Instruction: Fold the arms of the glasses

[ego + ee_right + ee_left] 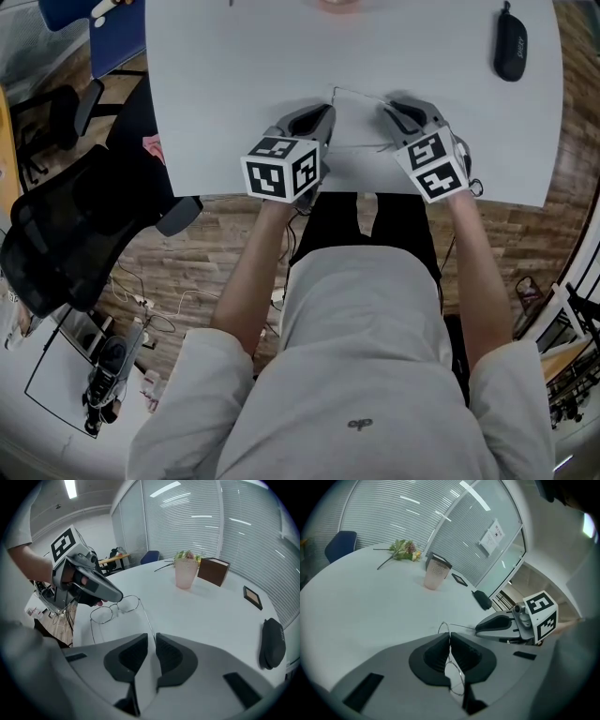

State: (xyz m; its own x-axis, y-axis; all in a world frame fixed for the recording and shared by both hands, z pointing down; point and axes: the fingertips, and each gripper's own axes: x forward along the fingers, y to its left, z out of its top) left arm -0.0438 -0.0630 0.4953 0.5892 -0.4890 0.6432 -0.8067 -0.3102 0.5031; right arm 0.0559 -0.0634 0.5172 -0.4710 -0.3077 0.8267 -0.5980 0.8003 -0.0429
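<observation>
Thin wire-framed glasses (356,94) lie near the front edge of the white table (234,75), between my two grippers. My left gripper (328,111) is shut on the front of the glasses (457,677), with a lens rim pinched between its pads (436,653). In the right gripper view the lenses (115,609) sit by the left gripper's tip (112,595), and one arm runs straight toward me. My right gripper (151,639) stands narrowly open, with the end of that arm in the gap and no pad pressing on it. The other arm sticks out on the left, unfolded.
A black glasses case (510,44) lies at the far right of the table. Further back stand a pink cup (185,573), a brown box (213,571), a small dark frame (253,597) and a sprig of flowers (404,549). A black office chair (66,225) stands left of the table.
</observation>
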